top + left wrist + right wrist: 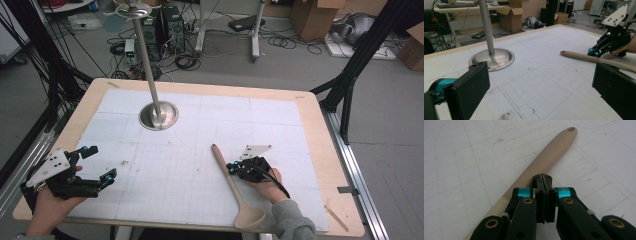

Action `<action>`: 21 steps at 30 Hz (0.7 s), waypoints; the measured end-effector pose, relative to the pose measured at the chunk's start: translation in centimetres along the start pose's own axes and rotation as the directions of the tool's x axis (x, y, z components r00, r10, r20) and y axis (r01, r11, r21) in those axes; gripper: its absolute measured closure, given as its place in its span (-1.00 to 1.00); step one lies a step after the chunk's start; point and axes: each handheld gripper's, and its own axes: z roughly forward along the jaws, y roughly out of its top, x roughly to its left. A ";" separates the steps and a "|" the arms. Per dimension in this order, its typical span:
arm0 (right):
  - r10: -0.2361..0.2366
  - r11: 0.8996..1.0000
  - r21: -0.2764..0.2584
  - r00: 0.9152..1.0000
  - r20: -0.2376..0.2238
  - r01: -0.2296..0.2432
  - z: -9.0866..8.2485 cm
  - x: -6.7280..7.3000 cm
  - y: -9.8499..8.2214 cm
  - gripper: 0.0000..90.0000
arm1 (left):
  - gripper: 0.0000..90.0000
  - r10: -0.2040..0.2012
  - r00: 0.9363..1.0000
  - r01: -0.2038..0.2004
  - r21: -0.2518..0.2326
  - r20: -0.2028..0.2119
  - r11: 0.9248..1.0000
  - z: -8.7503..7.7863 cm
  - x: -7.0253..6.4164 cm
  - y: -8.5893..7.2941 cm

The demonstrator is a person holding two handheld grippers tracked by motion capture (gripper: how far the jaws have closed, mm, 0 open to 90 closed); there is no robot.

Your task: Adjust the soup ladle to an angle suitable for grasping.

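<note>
Your wooden spoon (234,186) lies flat on the desk (330,200) at the near right, a long piece of smooth, pale beige wood. Its rounded handle tapers to a blunt tip with a small hole in it and points away from you; its shallow oval bowl sits near the front edge. The bowl holds nothing.

Your right gripper (235,169) is angular black plastic with teal bands near the tips and a pale three-cornered plate on top. Its jaws are pressed together, ridged faces meeting, with nothing between them. In the right gripper view the tips (543,181) hang over the spoon (544,162) about midway along the handle; whether they touch the wood you cannot tell.

Your left gripper (97,162) is at the near left, well apart from the spoon, and its jaws are spread wide. In the left gripper view its flat, matte black pads (471,87) frame bare desk.

The desk has a light wooden rim and a white, faintly gridded sheet (210,125) with a few dark specks and scuffs. A metal stand (158,114) rises toward the far side: a shiny, shallow domed base with a thin straight pole, well beyond the spoon's tip and not between either gripper and the spoon
</note>
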 end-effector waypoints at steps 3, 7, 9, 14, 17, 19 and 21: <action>-0.002 1.000 -0.002 1.000 -0.002 0.002 0.0 0.0 0.0 1.00 | -0.96 -0.002 1.000 0.002 0.003 0.001 1.000 0.0 0.0 0.0; -0.005 1.000 0.002 1.000 0.006 0.005 0.0 0.1 0.0 1.00 | -0.96 0.000 1.000 0.000 0.007 0.002 1.000 0.1 0.0 -0.1; -0.021 1.000 0.007 0.999 0.028 0.021 -0.1 0.3 0.1 1.00 | -0.96 0.000 1.000 0.000 0.007 0.003 1.000 0.1 0.0 -0.1; -0.001 1.000 -0.023 1.000 0.002 0.001 -1.1 0.4 0.2 1.00 | -0.96 -0.005 1.000 0.005 0.004 0.002 1.000 0.0 0.1 -0.1; 0.005 0.999 -0.034 0.999 -0.052 -0.006 -2.2 1.3 0.2 1.00 | -0.96 -0.014 1.000 0.014 0.002 0.000 1.000 0.0 0.3 -0.2; 0.000 0.999 -0.037 0.998 -0.064 -0.003 -2.4 1.5 0.3 1.00 | -0.96 -0.015 1.000 0.015 0.002 0.000 1.000 0.1 0.3 -0.2; -0.010 0.999 -0.039 0.996 -0.090 0.007 -2.8 2.3 0.3 1.00 | -0.96 -0.015 1.000 0.015 0.001 0.003 1.000 0.2 0.3 -0.1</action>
